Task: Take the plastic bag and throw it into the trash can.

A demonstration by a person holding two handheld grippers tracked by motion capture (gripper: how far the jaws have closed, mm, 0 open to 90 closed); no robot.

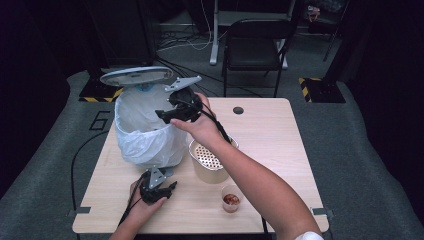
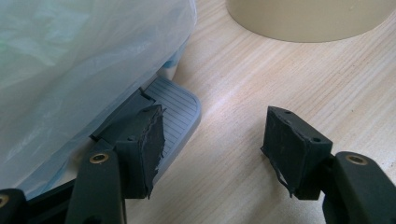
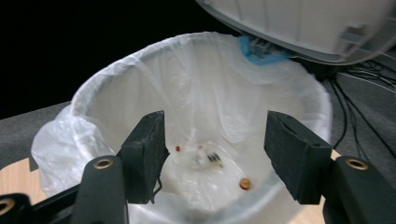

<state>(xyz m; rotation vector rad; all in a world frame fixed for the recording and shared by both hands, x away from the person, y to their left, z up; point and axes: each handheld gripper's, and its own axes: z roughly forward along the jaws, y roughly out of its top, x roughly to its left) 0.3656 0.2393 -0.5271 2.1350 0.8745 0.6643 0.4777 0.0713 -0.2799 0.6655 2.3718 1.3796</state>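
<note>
Right gripper (image 3: pixel 212 154) hangs over the open pedal bin (image 1: pixel 145 127), jaws apart and empty; scraps (image 3: pixel 210 161) lie at the liner's bottom. Left gripper (image 2: pixel 212 154) sits low at the bin's near side, jaws apart, one pad resting on the grey pedal (image 2: pixel 175 109), lid (image 1: pixel 136 76) up. Advice: keep steady pressure on the pedal until the right hand clears the rim. Strainer pot (image 1: pixel 212 162) and small cup (image 1: pixel 230 199) stand right of the bin. No readable labels on them; a "6" (image 1: pixel 100 121) marks the floor.

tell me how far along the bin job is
Done: small scraps lie in the white plastic-lined pedal bin, grey lid up. In hand: left gripper presses one jaw on the grey pedal; right gripper hangs open and empty above. Left: release the pedal; the small clear cup looks unemptied.
</note>
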